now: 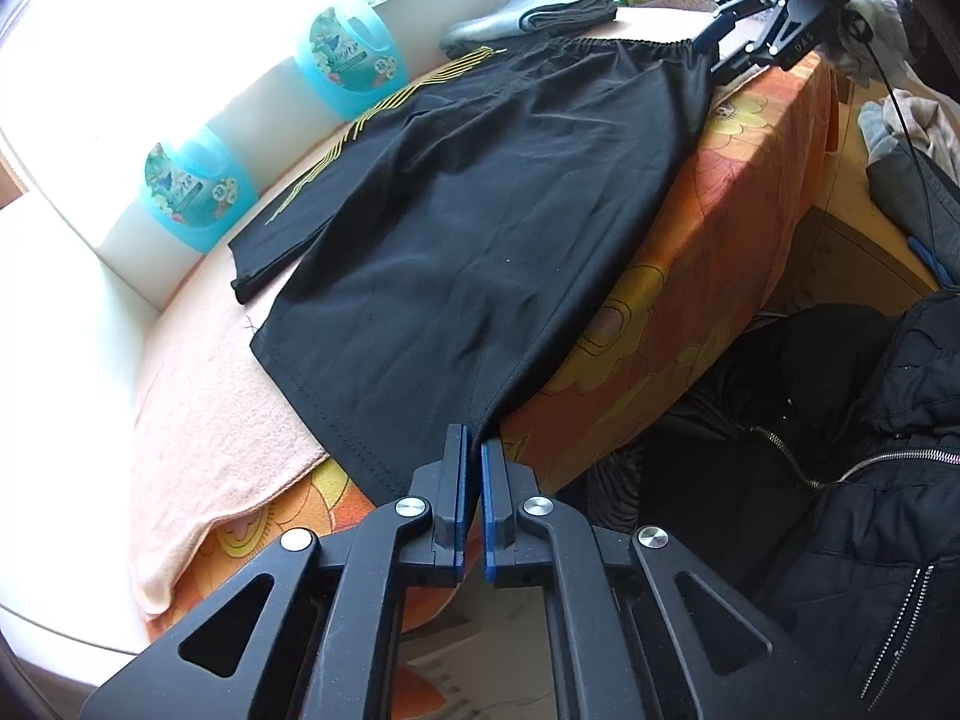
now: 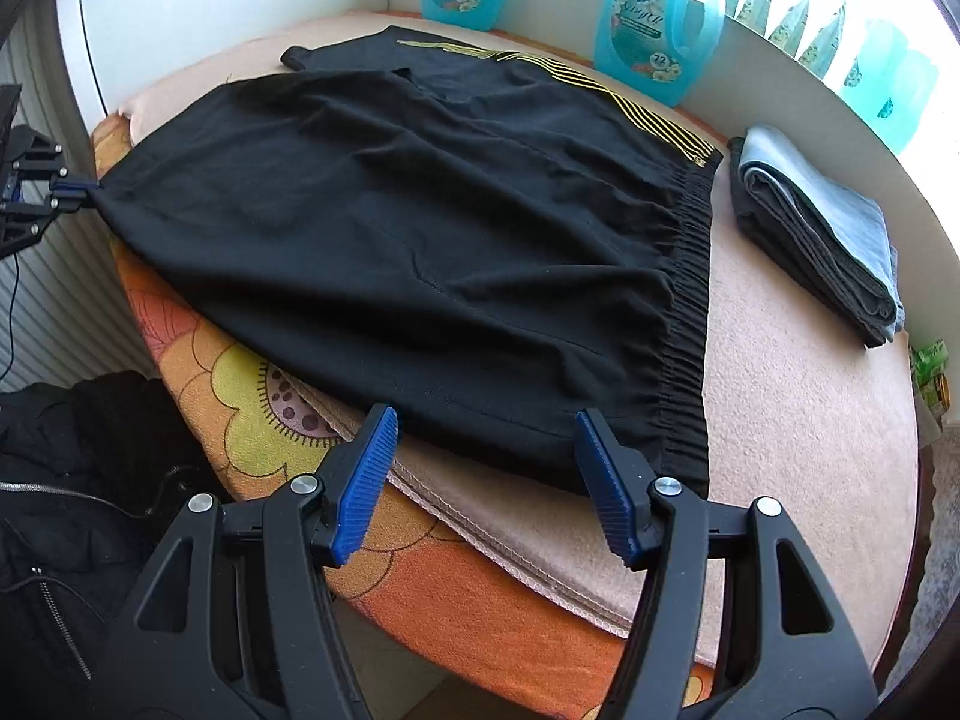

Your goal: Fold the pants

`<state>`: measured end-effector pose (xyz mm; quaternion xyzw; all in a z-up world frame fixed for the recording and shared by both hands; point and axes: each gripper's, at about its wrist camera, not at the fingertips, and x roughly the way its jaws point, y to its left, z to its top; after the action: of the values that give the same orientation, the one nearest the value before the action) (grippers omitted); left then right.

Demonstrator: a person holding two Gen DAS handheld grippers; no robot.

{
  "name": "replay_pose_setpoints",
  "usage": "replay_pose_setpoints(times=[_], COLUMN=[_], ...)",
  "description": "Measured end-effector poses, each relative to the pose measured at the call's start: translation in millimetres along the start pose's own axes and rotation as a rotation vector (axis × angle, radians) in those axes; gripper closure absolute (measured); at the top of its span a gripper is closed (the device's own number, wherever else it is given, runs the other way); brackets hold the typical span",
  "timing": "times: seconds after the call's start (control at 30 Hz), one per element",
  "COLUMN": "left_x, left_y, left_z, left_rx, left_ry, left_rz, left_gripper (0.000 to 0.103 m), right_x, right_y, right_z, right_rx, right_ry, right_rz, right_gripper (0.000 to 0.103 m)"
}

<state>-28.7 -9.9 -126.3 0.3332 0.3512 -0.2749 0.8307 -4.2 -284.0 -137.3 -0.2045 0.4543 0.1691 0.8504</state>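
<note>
Pants hem clamped in left gripper jaws, right gripper jaws apart, detergent bottle label "72"

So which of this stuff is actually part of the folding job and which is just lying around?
In the job:
black pants
left gripper, shut on the hem corner
right gripper, open at the waistband

Lying about:
folded clothes
blue detergent bottles
black jacket
pink towel
</note>
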Motion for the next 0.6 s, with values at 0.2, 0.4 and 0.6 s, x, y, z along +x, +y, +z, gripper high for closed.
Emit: replay_pose_setpoints(times=[0.2,0.4,0.6], left_x=[-2.5,-15.4,-19.5], left_y=[10.4,20.7,28.6], left_z=[6.0,14.0,23.5], left_rx=[-0.037,-0.079,-0.122], left_ry=[-0.003,-0.055,-0.100], left_rz=[0.005,0.028,0.049], left_gripper=[0.100,0.101,0.101], right_x=[6.5,-12.7,-32.4], right_y=[3.3,16.2,11.6], right_z=[5.1,-4.6,1.5], right_rx=[-0.063,-0.092,-0.019], right_ry=[0.010,-0.031,-0.134], right_rz=[0.027,-0.017,-0.116], right_gripper=[0.043,0.098,0.098])
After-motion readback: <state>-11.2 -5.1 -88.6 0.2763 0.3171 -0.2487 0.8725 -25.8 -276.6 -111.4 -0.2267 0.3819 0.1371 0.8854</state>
